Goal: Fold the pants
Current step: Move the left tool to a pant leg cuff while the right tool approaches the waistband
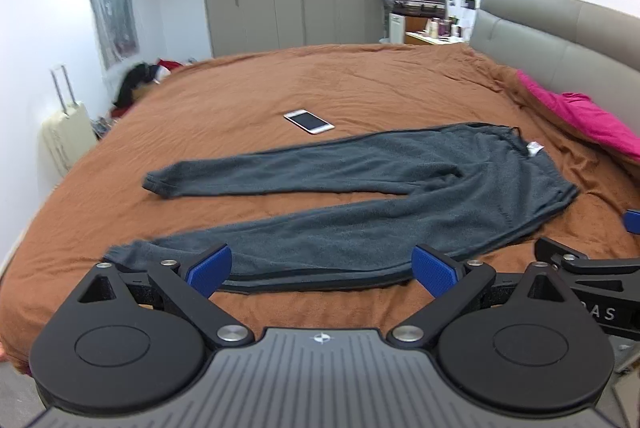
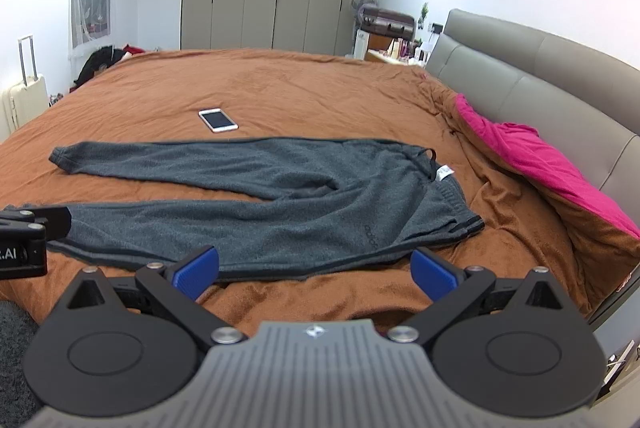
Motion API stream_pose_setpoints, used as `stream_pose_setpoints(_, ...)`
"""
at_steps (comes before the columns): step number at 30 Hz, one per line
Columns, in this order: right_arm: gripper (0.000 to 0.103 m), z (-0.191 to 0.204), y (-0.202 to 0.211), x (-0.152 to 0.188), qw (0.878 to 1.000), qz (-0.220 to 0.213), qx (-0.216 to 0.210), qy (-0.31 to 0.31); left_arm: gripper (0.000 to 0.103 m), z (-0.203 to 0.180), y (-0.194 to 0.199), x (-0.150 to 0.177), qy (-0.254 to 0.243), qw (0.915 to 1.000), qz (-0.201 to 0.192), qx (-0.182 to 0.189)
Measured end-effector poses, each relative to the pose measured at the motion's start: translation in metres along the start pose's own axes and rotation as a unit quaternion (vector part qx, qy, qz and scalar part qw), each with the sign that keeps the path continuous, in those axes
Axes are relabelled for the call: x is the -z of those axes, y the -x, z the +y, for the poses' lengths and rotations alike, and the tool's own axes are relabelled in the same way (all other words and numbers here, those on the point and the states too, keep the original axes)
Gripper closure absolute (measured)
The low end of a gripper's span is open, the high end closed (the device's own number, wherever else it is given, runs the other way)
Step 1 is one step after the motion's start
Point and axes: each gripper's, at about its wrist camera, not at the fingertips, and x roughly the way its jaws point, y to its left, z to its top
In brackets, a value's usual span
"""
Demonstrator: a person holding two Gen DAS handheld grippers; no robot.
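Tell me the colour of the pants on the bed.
Dark grey pants, seen best from the right wrist.

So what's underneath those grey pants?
The pants lie spread flat on the brown blanket covering the bed. Whatever is beneath the blanket is hidden.

Left gripper at bottom of frame, blue pads wide apart, nothing between them. Grey pants spread flat mid-frame on the brown bedspread, both legs running left, waistband at right (white tag showing). Near leg's edge lies just past the pads. Phone above the pants. Right gripper pokes in at lower right.
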Motion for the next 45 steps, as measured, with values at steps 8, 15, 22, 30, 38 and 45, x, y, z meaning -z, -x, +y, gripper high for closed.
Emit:
stream_pose_setpoints(8, 0.005, -0.02, -0.016, 0.008, 0.998, -0.049, -0.007, -0.033, 0.0, 0.039, -0.026, 0.008, 0.067, 0.9963, -0.005, -0.053)
stream_pose_setpoints(15, 0.005, -0.06, -0.053, 0.018, 0.99, -0.122, 0.013, -0.071, 0.0, 0.091, -0.066, 0.018, 0.114, 0.985, 0.004, -0.129)
stream_pose_setpoints(22, 0.005, -0.098, -0.104, 0.026, 0.986, -0.144, 0.04, -0.078, 0.0, 0.134, -0.095, 0.038, 0.158, 0.9624, -0.033, -0.218)
stream_pose_setpoints(30, 0.006, -0.132, -0.174, 0.046, 0.992, -0.092, 0.057, -0.062, 0.0, 0.161, -0.135, 0.055, 0.171, 0.9576, -0.005, -0.232)
stream_pose_setpoints(38, 0.007, -0.141, -0.227, 0.057, 0.997, -0.032, 0.052, -0.045, 0.0, 0.17, -0.178, 0.072, 0.168, 0.9646, 0.024, -0.202)
stream_pose_setpoints(45, 0.01, -0.155, -0.258, 0.071, 0.996, 0.019, 0.047, -0.069, 0.0, 0.199, -0.201, 0.086, 0.278, 0.9552, 0.023, -0.099)
